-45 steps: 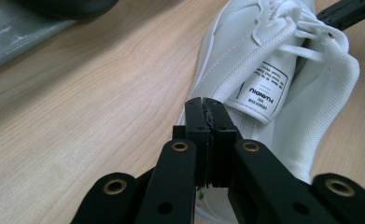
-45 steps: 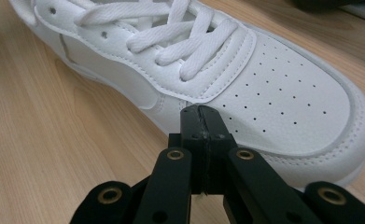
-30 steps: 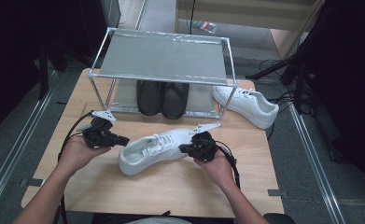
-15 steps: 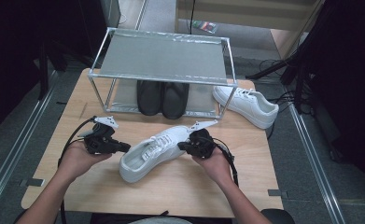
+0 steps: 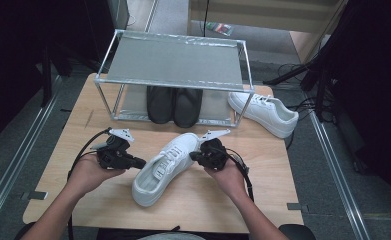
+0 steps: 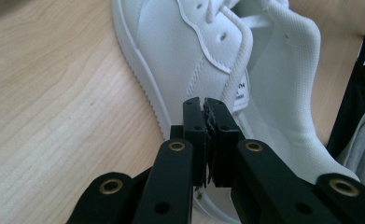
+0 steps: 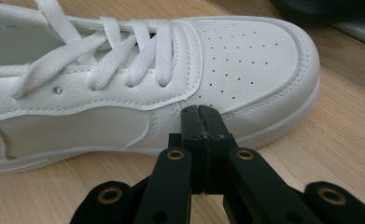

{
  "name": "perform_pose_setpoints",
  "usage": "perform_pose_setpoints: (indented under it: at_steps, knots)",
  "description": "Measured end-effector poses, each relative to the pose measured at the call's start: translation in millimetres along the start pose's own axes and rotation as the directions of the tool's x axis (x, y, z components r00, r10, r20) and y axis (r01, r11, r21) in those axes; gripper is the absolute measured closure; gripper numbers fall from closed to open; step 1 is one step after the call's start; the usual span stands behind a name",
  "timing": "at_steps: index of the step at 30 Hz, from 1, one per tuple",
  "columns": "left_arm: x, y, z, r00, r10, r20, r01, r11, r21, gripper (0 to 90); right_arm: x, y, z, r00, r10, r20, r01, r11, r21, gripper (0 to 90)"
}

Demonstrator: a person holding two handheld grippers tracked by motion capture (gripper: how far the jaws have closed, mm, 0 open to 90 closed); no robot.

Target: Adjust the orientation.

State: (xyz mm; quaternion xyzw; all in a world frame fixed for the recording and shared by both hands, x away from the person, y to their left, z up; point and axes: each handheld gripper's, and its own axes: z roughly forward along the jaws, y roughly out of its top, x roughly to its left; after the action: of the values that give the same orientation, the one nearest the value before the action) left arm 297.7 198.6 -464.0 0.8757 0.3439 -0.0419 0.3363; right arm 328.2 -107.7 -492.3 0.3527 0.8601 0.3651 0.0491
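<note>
A white lace-up sneaker (image 5: pixel 164 169) lies slantwise on the wooden table (image 5: pixel 83 125), toe toward the far right, heel toward the person. My left gripper (image 5: pixel 140 163) is shut with nothing between its jaws; its tips (image 6: pixel 204 105) are at the sneaker's (image 6: pixel 194 51) side near the heel opening. My right gripper (image 5: pixel 195 156) is also shut and empty. Its tips (image 7: pixel 200 112) rest against the sneaker's (image 7: pixel 138 88) side just behind the perforated toe. Whether either pair of tips presses on the leather I cannot tell.
A metal-framed shoe rack (image 5: pixel 175 62) stands at the table's far side with a pair of black shoes (image 5: pixel 175 104) under its shelf. A second white sneaker (image 5: pixel 265 114) lies to the rack's right. Cables trail from both grippers.
The sneaker has swung round, its heel now closer to the person. My left gripper has moved slightly toward the person and the shoe. The right gripper has held its place.
</note>
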Motion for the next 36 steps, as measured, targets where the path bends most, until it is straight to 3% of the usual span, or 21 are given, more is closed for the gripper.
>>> perform_pose_setpoints:
  at_steps: [5,13,25,36]
  knots:
    - [8.9,5.3,-2.3,0.9998,0.001,-0.019,-0.002,0.9993,-0.037,88.6,2.4,-1.3,-5.1,0.9999,0.007,-0.007,-0.008,0.999,-0.033,90.0]
    - [18.8,18.0,10.3,0.9999,0.012,-0.007,-0.012,0.9998,-0.015,88.6,14.8,-10.9,-11.7,0.9997,0.013,-0.022,-0.014,0.999,-0.044,90.0]
    - [18.0,29.8,26.4,0.9991,0.041,0.012,-0.041,0.9990,0.020,88.4,37.4,-18.0,-9.1,0.9986,0.011,-0.051,-0.014,0.998,-0.064,90.0]
    - [15.7,27.4,27.1,0.9993,0.036,0.006,-0.036,0.9991,0.024,89.3,40.9,-14.8,-1.2,0.9980,0.011,-0.062,-0.015,0.998,-0.057,90.0]
